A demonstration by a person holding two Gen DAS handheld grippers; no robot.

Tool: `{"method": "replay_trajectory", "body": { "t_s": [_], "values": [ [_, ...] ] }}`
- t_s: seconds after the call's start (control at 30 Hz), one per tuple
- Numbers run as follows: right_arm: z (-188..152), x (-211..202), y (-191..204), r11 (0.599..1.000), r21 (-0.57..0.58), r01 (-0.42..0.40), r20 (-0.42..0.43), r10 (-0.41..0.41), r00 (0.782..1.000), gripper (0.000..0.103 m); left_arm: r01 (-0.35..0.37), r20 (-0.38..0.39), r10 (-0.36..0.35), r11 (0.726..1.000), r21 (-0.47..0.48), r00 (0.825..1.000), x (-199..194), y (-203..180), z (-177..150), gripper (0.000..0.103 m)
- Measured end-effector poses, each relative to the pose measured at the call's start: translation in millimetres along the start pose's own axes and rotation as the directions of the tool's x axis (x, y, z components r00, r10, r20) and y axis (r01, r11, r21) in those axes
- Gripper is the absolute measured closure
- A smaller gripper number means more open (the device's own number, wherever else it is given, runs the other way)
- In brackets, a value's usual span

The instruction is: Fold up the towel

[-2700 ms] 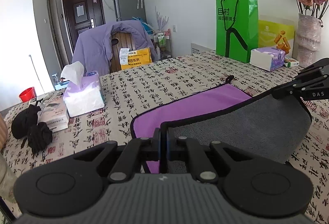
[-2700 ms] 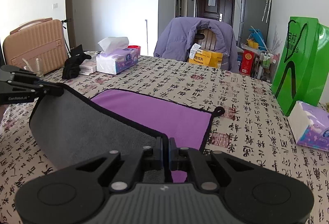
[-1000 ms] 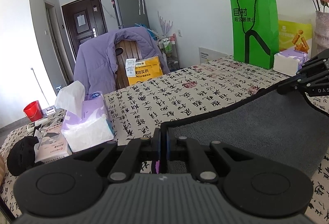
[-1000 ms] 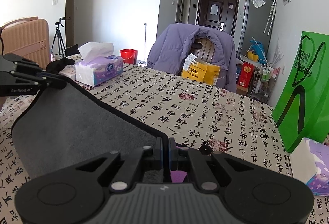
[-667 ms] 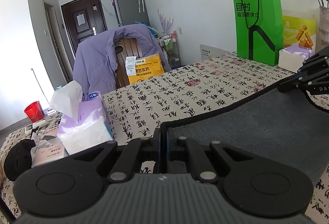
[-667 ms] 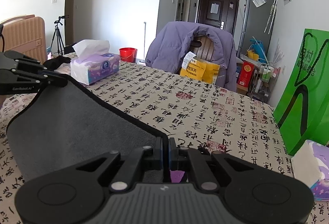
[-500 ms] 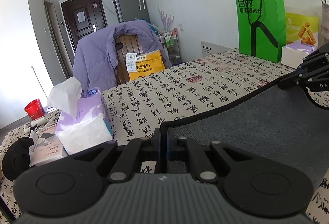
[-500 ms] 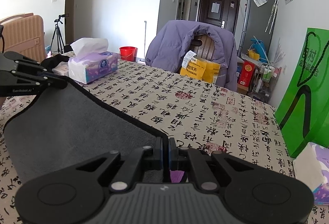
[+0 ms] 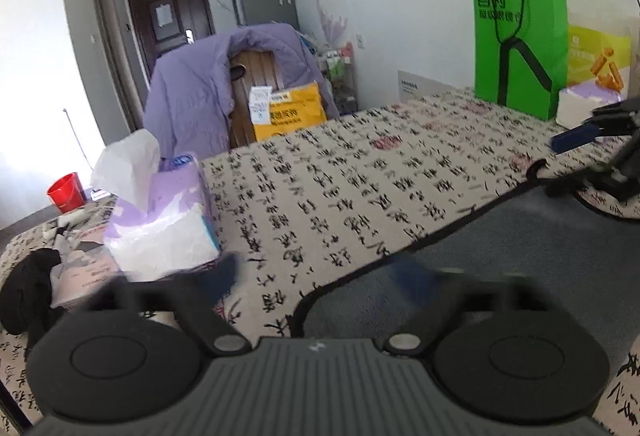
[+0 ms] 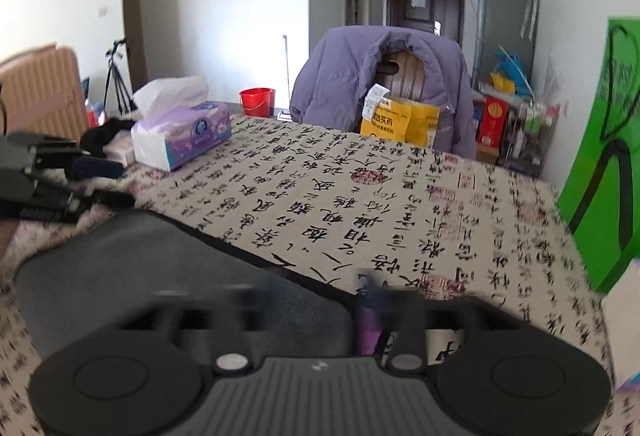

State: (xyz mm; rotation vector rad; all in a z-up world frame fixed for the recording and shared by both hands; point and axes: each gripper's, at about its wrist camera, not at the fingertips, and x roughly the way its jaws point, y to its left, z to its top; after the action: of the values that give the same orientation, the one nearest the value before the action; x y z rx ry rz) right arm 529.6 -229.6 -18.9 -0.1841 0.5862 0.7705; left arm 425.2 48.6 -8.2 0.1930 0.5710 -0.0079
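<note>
The towel (image 9: 500,260) lies folded on the table, grey side up with a black hem; a sliver of its purple side (image 10: 368,332) shows under the near right corner. My left gripper (image 9: 316,276) is open, its blurred fingers spread either side of the towel's near left corner. My right gripper (image 10: 320,292) is open over the near right corner. Each gripper shows in the other's view, the right one (image 9: 592,139) and the left one (image 10: 80,175), both with jaws apart above the towel's far corners.
The table wears a calligraphy-print cloth (image 9: 360,175). A tissue box (image 9: 160,220) and black fabric (image 9: 32,284) sit at the left. A green bag (image 9: 520,39) and another tissue box (image 9: 588,103) stand at the right. A chair with a purple jacket (image 10: 380,83) is behind.
Both grippers have opened and let go of the towel's corners. The grey half they carried over now lies flat on the purple half.
</note>
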Motion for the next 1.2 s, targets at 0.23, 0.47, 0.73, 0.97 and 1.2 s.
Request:
{"method": "replay_trajectory", "body": {
  "t_s": [0.23, 0.47, 0.73, 0.97, 1.2],
  "values": [
    [1, 0, -3, 0.999, 0.052, -0.009, -0.02, 0.01, 1.0, 0.0, 0.012, -0.014, -0.012, 1.0, -0.015, 1.0, -4, 0, 3, 0.0],
    [0, 0, 3, 0.999, 0.034, -0.005, -0.034, 0.006, 0.999, 0.0, 0.019, -0.008, -0.019, 1.0, -0.01, 1.0, -8, -4, 4, 0.0],
    [0, -14, 11, 0.999, 0.042, -0.001, -0.026, 0.002, 1.0, 0.0, 0.034, -0.001, -0.034, 0.999, -0.026, 0.999, -26, -10, 5, 0.0],
    [-7, -38, 22, 0.998, 0.058, -0.001, -0.022, 0.002, 1.0, 0.0, 0.041, 0.018, -0.04, 0.997, -0.059, 0.999, -54, -15, -2, 0.0],
    [-13, -68, 33, 0.998, 0.069, 0.013, -0.006, -0.013, 1.0, 0.0, 0.044, 0.025, -0.042, 0.994, -0.098, 0.999, -83, -18, -14, 0.0]
  ]
}}
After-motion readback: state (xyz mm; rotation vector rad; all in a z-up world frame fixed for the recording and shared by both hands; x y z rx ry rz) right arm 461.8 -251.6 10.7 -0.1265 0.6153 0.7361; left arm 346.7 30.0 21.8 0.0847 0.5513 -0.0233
